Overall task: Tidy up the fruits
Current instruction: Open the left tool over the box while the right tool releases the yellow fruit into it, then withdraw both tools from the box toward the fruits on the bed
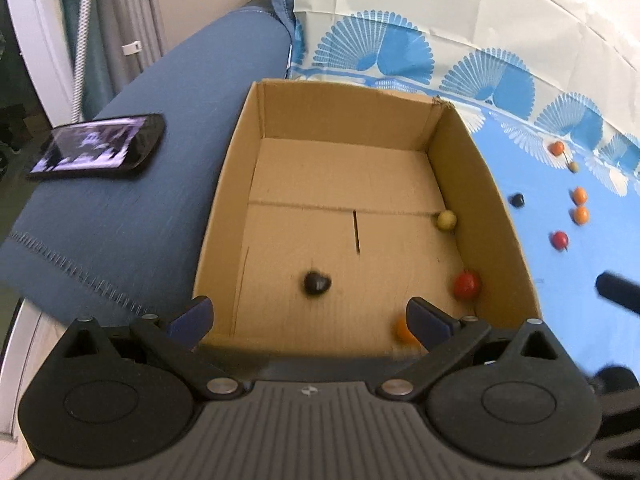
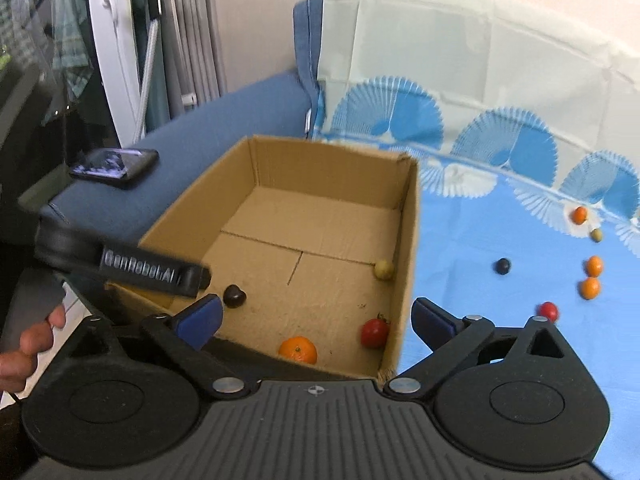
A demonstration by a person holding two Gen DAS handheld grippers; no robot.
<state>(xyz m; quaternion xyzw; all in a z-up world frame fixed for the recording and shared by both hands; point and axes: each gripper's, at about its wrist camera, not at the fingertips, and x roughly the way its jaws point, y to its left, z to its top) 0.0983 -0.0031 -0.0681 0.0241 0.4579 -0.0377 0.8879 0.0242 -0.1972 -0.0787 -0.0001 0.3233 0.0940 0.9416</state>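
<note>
Left gripper (image 1: 308, 316): jaws wide, holding nothing, over near edge of box (image 1: 500, 216). Right gripper (image 2: 316, 320): jaws wide, empty, straddling box's right wall. Inside box: dark fruit (image 1: 317, 282) center, orange (image 2: 298, 350), tomato (image 2: 375, 332), olive (image 1: 446, 220). More loose fruits on blue cloth (image 2: 480, 320), frame right. Phone (image 1: 100, 146) upper left.

Both grippers hang above the cardboard box (image 1: 452, 152), tilted down toward its floor. The left gripper (image 1: 310, 316) has its jaws spread wide over the box's near edge, nothing between them. The right gripper (image 2: 316, 320) is likewise wide apart and empty, straddling the box's right wall. A hand (image 2: 28, 344) grips the left gripper's handle, left of the box.
</note>
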